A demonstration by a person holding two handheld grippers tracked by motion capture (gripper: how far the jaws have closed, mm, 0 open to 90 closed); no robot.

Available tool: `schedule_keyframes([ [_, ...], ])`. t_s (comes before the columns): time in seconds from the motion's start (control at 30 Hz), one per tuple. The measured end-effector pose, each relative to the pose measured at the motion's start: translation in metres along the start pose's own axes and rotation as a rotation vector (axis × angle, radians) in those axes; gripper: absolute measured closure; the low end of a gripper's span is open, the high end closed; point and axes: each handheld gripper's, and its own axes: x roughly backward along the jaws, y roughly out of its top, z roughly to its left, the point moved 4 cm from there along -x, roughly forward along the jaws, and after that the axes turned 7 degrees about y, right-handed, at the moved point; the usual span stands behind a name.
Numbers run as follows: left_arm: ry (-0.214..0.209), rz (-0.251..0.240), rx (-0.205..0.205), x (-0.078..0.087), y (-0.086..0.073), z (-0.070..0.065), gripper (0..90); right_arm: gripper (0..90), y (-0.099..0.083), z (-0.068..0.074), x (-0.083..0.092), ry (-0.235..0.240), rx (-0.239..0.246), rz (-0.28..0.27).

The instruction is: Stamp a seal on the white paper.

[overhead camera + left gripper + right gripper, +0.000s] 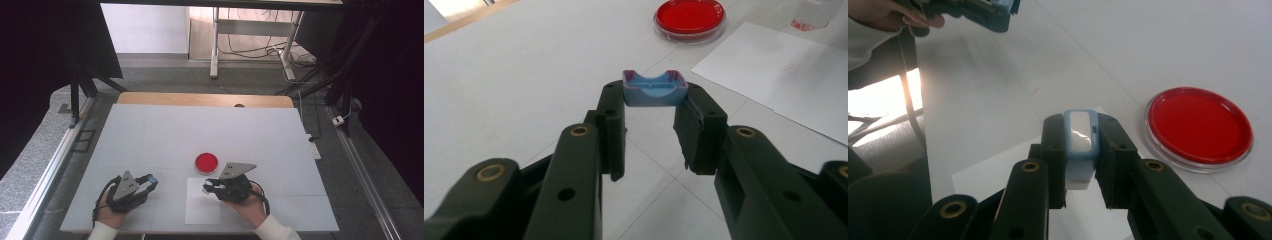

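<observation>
The blue plastic cap (pixel 151 178), curved and open on 1 side, sits clamped at the tip of your left gripper (pixel 148 182) in the high view, low over the white surface (pixel 160 135); your right gripper (pixel 208 188) hovers above a white paper sheet (pixel 202 212), just beside a round red-filled dish (pixel 206 161).

In the left gripper view, the cap (pixel 654 88) is pinched between both jaw tips, its hollow facing up, with the dish (pixel 689 18) well beyond.

In the right gripper view, your right gripper (pixel 1081 142) is closed on a small pale-blue and white block (pixel 1080 145), upright between the jaws; the dish (pixel 1199 127) lies near on the surface.
</observation>
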Motion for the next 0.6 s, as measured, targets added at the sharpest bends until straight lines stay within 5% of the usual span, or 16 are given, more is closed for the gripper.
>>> schedule_keyframes([
  [0.6,0.0,0.003,-0.003,0.0,0.0,-0.001,65.4,75.0,-0.005,0.004,-0.015,-0.001,0.028,0.053],
])
